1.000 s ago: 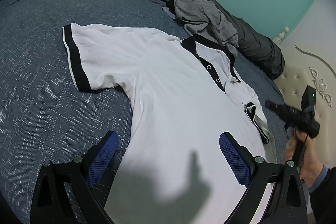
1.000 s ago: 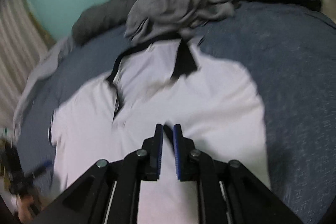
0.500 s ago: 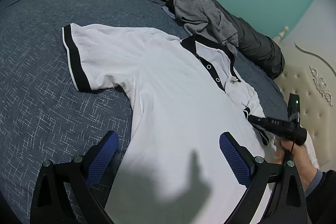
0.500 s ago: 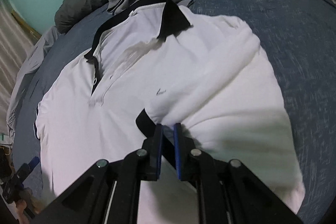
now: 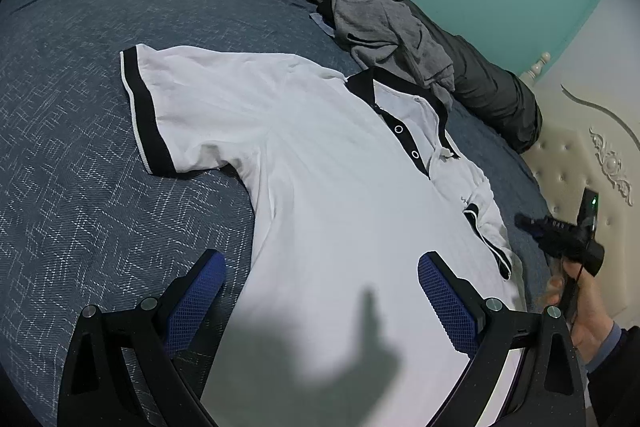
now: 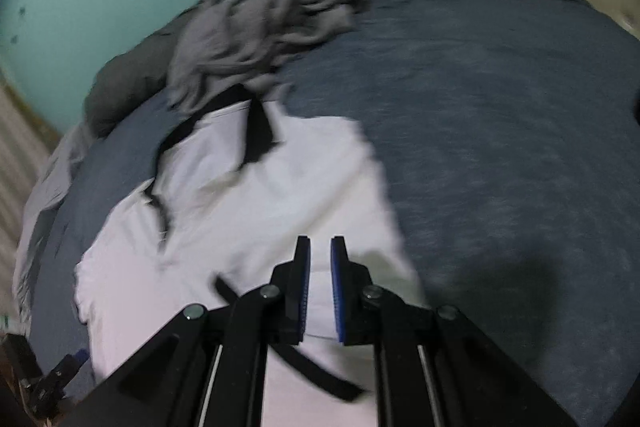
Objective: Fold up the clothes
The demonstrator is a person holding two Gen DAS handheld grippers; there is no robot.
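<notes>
Left wrist view: a white polo shirt with black collar and cuffs lies face up on a dark blue woven bedspread. Its long axis runs from the hem near the camera up and to the right toward the collar. At far left, one sleeve is spread flat, its black cuff pointing outward. The left gripper hovers over the hem with its blue textured pads set wide apart, holding nothing. Further right, the other sleeve lies folded in onto the chest. At far right a hand holds the right gripper just beside that folded sleeve, nearer to it than the left one.

Right wrist view, blurred: the fingers stand narrow, a slim gap between them showing only white cloth beyond; nothing seems pinched. A crumpled grey garment lies past the collar.
</notes>
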